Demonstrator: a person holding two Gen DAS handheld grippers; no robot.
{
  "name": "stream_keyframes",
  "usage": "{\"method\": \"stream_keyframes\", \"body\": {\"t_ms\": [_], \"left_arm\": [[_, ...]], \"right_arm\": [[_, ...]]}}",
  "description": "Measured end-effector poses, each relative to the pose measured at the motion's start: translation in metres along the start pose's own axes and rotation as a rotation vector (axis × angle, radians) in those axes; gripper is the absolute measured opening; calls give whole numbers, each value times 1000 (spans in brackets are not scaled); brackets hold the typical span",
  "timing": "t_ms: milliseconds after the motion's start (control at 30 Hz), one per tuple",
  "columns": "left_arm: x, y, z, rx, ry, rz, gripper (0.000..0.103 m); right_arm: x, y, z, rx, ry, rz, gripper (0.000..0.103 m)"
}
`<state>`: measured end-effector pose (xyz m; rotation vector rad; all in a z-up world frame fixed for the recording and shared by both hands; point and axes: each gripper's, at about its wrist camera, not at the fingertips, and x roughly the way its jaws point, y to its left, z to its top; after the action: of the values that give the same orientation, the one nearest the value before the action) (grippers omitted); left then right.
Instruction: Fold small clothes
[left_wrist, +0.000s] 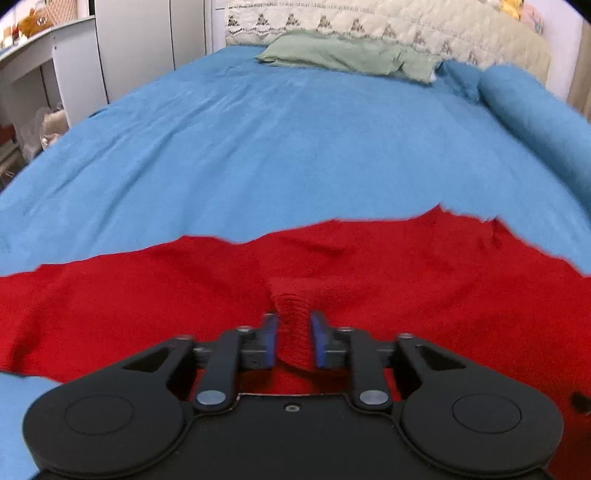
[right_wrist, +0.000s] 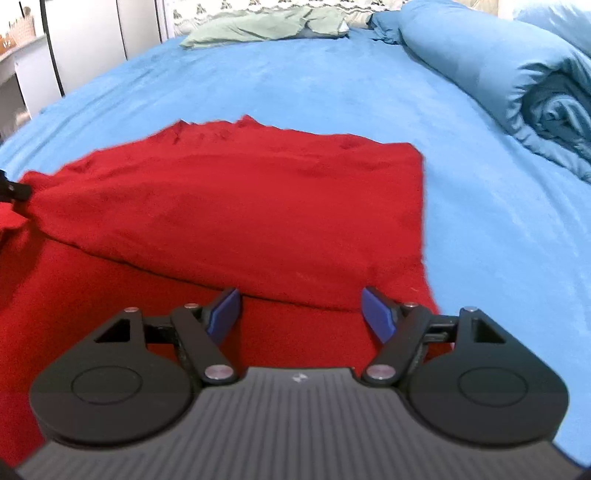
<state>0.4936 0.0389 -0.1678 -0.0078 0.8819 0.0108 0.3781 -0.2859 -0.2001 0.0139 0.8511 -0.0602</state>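
With my left gripper (left_wrist: 293, 338) loosely straddling a pinched ridge of the red knitted garment (right_wrist: 236, 199) near the blue bedsheet's (right_wrist: 480, 229) near edge, and my right gripper (right_wrist: 301, 314) released above the folded flap, I should flatten evenly.

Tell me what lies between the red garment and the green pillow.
Only bare blue bedsheet lies between the red garment and the green pillow; both wrist views show it.
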Motion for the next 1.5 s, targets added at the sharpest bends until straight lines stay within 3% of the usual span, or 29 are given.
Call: {"method": "stream_keyframes", "body": {"t_ms": [100,133,200,233,333,433,467,533,567,600,733,800,867,967,1033,1067,1100,1167,1233,1333,1500], "left_arm": [[4,4,-2,42,66,73,44],[1,10,-1,32,65,60,45],[-3,18,7,-3,47,24,60],[-4,21,12,-16,30,12,62],[9,21,32,-39,13,-29,64],[43,16,47,-59,90,-94,62],[51,13,48,-62,117,-103,58],[63,8,47,-65,147,-114,39],[62,6,47,-54,135,-103,13],[59,4,47,-29,115,-98,3],[28,-6,42,72,-58,-65,4],[27,-14,37,134,-111,3,14],[40,-18,31,171,-69,98,14],[42,-9,25,96,-18,89,16],[23,-10,22,66,-56,21,52],[15,-15,20,76,-64,-11,81],[11,-20,16,91,-68,-34,91],[12,-32,10,127,-58,-58,91],[25,-42,0,157,4,-50,91],[39,-44,-12,149,63,-46,91],[41,-33,-14,120,61,-50,90]], "right_arm": [[-13,-6,1,-3,28,-4,91],[-21,-5,3,-15,15,-7,91],[-33,-2,10,-41,-29,-7,93],[-37,0,13,-48,-52,-7,93],[-34,3,26,-35,-85,5,95],[-19,4,33,1,-90,1,95],[-15,4,35,18,-90,-1,95],[-7,5,38,46,-90,0,95],[-6,5,38,55,-90,1,95],[-5,5,38,59,-90,-2,95],[3,6,38,67,-91,-15,95],[12,4,38,79,-74,-22,95],[23,-1,34,97,-36,-37,95],[21,-7,33,117,-41,-49,95],[11,-3,34,89,-67,-51,95],[5,1,34,73,-84,-32,95],[3,4,34,64,-85,-17,95],[7,6,31,65,-52,-9,95],[15,0,23,99,-16,-39,95],[11,-11,10,135,-30,-70,95],[1,-19,6,147,-31,-99,95]]}}
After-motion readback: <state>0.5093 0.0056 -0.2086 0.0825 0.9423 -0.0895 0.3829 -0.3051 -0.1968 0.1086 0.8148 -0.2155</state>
